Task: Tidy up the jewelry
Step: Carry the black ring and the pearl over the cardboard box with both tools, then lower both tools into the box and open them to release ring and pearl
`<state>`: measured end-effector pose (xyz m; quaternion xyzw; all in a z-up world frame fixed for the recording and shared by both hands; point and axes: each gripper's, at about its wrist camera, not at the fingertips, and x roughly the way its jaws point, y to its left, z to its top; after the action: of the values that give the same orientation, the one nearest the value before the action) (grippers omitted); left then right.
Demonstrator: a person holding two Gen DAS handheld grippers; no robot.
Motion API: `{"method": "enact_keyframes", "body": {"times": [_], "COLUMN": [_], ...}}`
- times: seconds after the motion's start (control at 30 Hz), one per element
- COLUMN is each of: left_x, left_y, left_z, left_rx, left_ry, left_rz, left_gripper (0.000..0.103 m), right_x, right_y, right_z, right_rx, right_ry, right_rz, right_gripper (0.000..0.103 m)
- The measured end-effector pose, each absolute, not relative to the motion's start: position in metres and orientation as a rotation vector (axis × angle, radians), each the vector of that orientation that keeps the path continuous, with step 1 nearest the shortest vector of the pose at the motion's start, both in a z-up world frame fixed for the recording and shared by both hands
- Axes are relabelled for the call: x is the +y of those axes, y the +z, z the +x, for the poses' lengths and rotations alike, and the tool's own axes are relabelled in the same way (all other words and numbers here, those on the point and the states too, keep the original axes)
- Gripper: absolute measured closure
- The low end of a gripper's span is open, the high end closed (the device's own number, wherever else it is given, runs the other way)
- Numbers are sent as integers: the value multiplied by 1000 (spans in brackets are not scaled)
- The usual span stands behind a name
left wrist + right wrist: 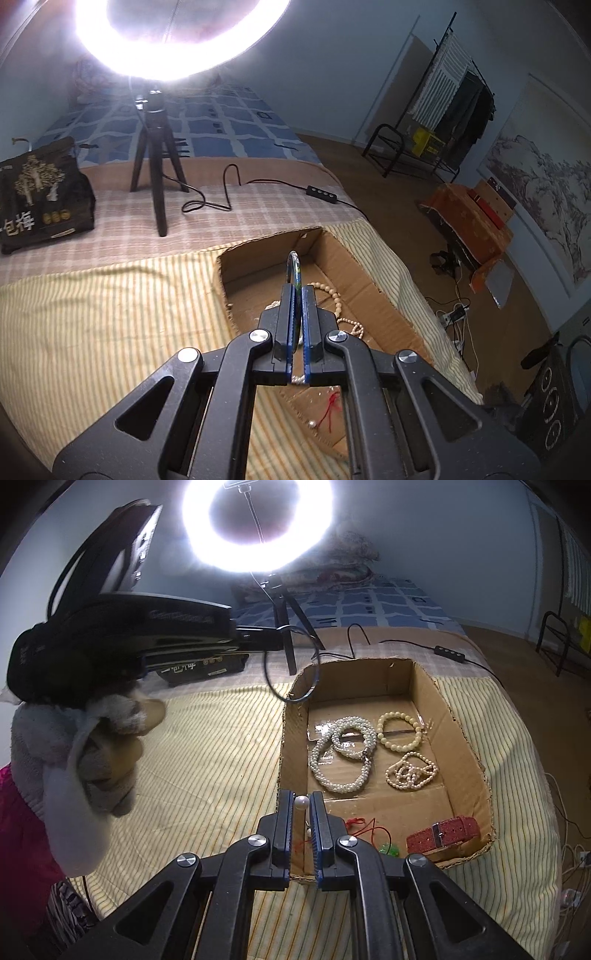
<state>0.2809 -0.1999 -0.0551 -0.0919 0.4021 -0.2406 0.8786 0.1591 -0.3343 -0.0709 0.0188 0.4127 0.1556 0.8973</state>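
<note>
Seen from the right wrist view, the far left holds the person's left hand (107, 746), wrapped in a fuzzy grey sleeve, gripping the left claw (280, 637). That claw is clamped on a thin dark bangle (293, 664), which hangs edge-on above the far left corner of the cardboard box (458, 716); held by its rim this way, it looks ready to be lowered into the box without snagging the other pieces. In the left wrist view the same bangle (294, 273) stands upright between the closed blue pads, over the box (258, 254).

Moving right, the bed's striped yellow cloth (207, 760) carries the box, whose floor already groups the jewelry: a coiled white pearl necklace (341, 753) at the left, a cream bead bracelet (399, 732) beyond it to the right, a smaller tangle of beads (412, 770) nearer, and a red watch strap (443, 834) at the near right corner. A red cord (369, 829) lies near the front wall.

The right claw (303, 812) sits at the box's near edge, nearly together on a small pearl-tipped pin (301, 805), probably for placing next.

Behind, a ring light (258, 528) on a tripod lights the bed.
</note>
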Motion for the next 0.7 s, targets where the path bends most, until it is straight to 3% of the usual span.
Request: {"method": "enact_keyframes", "body": {"times": [0.7], "left_x": [-236], "left_y": [-78], "left_z": [302], "left_rx": [867], "left_ry": [-514], "left_rz": [-134], "left_gripper": [102], "right_x": [-337], "right_y": [-88], "right_z": [171], "right_rx": [900], "right_ry": [338], "right_rz": [72], "right_gripper": [95]}}
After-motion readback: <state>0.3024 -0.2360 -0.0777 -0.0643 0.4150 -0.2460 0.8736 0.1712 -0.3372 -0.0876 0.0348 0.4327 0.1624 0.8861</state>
